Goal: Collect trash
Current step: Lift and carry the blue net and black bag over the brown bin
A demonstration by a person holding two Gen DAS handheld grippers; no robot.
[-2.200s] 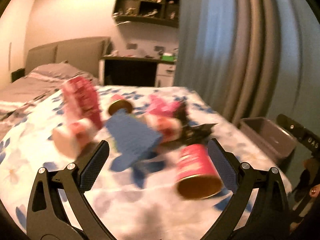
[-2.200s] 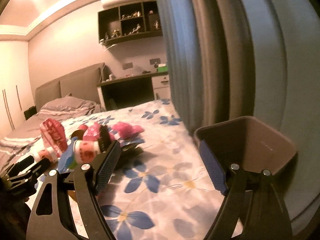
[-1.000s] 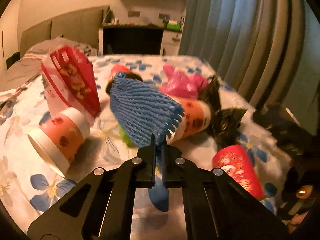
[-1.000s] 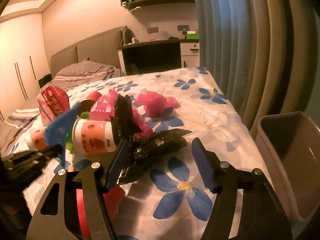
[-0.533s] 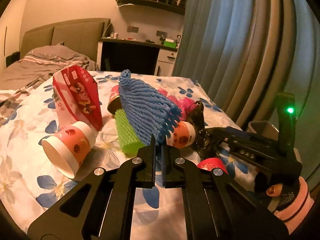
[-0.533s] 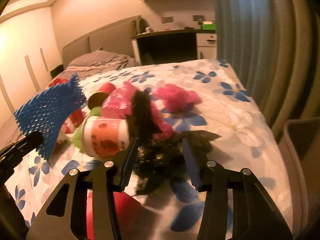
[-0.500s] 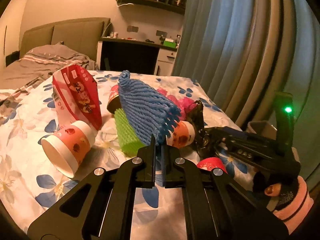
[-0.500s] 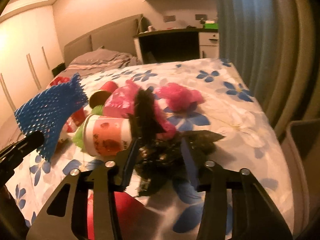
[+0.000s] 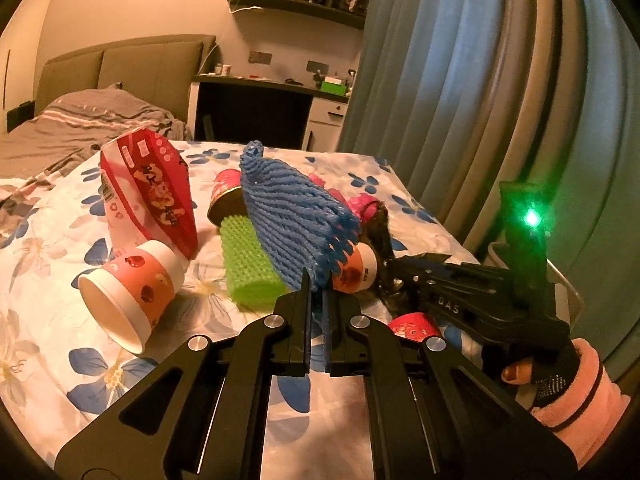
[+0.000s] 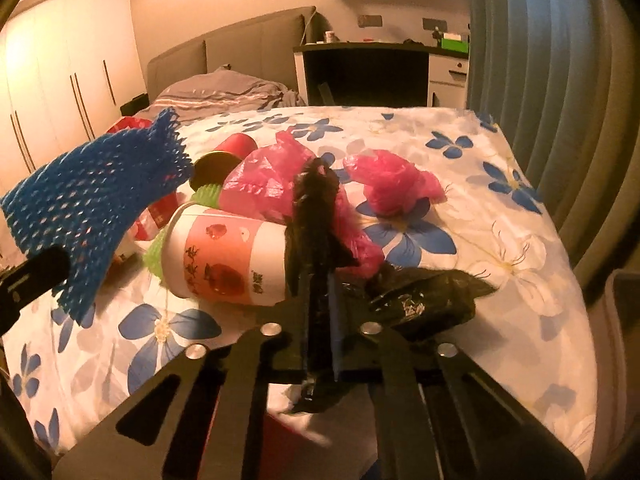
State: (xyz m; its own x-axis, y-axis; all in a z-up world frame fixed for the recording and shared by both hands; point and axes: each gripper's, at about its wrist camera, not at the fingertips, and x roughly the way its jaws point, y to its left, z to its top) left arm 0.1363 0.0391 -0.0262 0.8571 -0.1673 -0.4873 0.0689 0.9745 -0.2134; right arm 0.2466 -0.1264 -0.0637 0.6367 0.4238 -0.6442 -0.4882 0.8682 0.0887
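Both tongs pinch trash: left tongs [image 9: 316, 300] blue net [image 9: 292, 216], right tongs [image 10: 320, 304] black bag [image 10: 316, 216].

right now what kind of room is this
A bedroom, most likely: a bed with a flowered sheet and padded headboard, a desk against the wall, and tall wardrobe doors to one side.
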